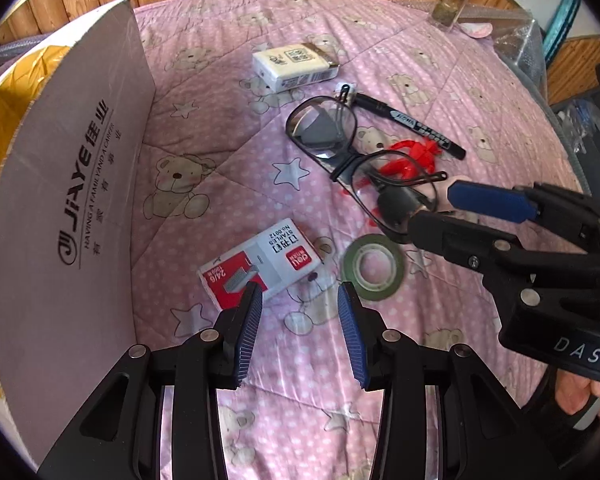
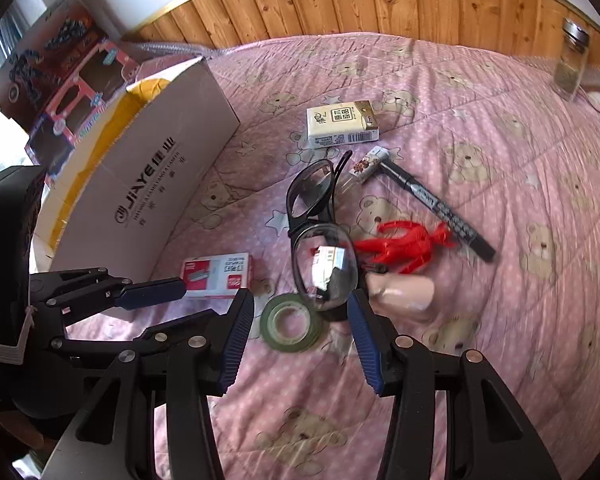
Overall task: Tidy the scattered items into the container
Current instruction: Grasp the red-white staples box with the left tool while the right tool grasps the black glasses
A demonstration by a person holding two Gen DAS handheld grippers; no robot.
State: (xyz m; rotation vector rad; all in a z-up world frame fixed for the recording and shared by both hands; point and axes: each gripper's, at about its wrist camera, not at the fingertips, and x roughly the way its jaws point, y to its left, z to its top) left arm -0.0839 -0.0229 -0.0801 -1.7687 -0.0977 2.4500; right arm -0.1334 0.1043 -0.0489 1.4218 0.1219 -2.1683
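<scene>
The cardboard box stands at the left of the pink quilt, and its open top shows only a yellow lining; whether anything lies inside, you cannot tell from here. All the items you can see are not yet tidied. Nearest to the box lies the staple box, and just right of it the green tape roll. Farther right, the glasses lie over the red plastic toy, with the black marker and a small clip beyond. The white packet is farther away, and a pale bottle lies near the glasses.

Your left gripper is spread and empty, hanging just above the staple box. Your right gripper is also spread and empty, over the tape roll. So I judge the task is at its beginning.
</scene>
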